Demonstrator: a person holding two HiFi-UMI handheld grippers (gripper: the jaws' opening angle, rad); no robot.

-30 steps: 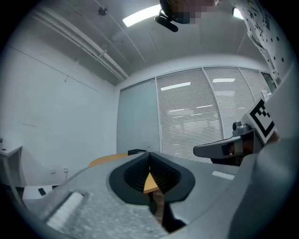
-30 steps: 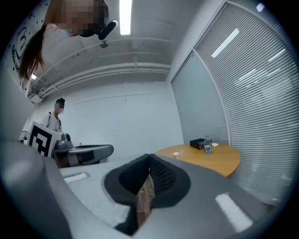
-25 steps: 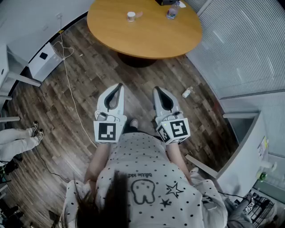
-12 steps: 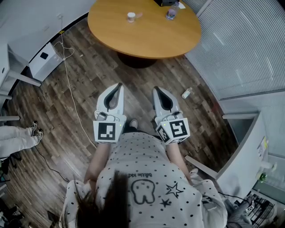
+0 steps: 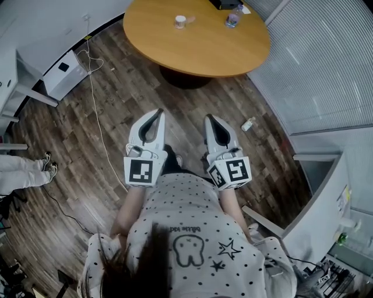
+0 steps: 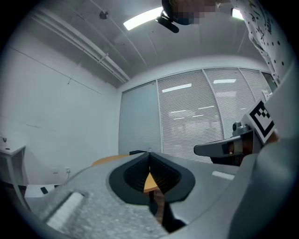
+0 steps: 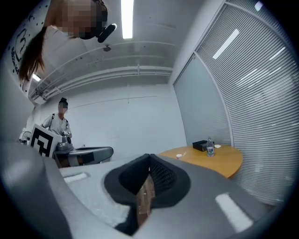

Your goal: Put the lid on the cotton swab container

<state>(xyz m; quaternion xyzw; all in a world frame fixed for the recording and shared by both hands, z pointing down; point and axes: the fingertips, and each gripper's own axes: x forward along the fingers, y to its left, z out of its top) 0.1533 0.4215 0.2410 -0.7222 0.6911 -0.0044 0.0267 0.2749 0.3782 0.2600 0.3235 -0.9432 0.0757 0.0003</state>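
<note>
The cotton swab container (image 5: 180, 21) is a small white tub on the round wooden table (image 5: 198, 49), far ahead of me, with a pale pinkish lid (image 5: 190, 19) lying just right of it. The right gripper view shows the tub (image 7: 179, 156) as a small speck on the table (image 7: 219, 163). My left gripper (image 5: 156, 114) and right gripper (image 5: 208, 119) hang side by side over the wooden floor, well short of the table. Both are shut with nothing between the jaws. The jaws meet in the left gripper view (image 6: 149, 153) and in the right gripper view (image 7: 149, 156).
A water bottle (image 5: 233, 17) and a black box (image 5: 223, 3) stand at the table's far side. On the floor lie a white cable (image 5: 96, 116), a white unit (image 5: 64, 73) and a small bottle (image 5: 248, 123). Blinds (image 5: 326, 64) run along the right. Someone's legs (image 5: 23, 174) are at the left.
The table sits slightly lower and further right in the head view, as the view has shifted. Both grippers remain shut and keep their places in front of the body.
</note>
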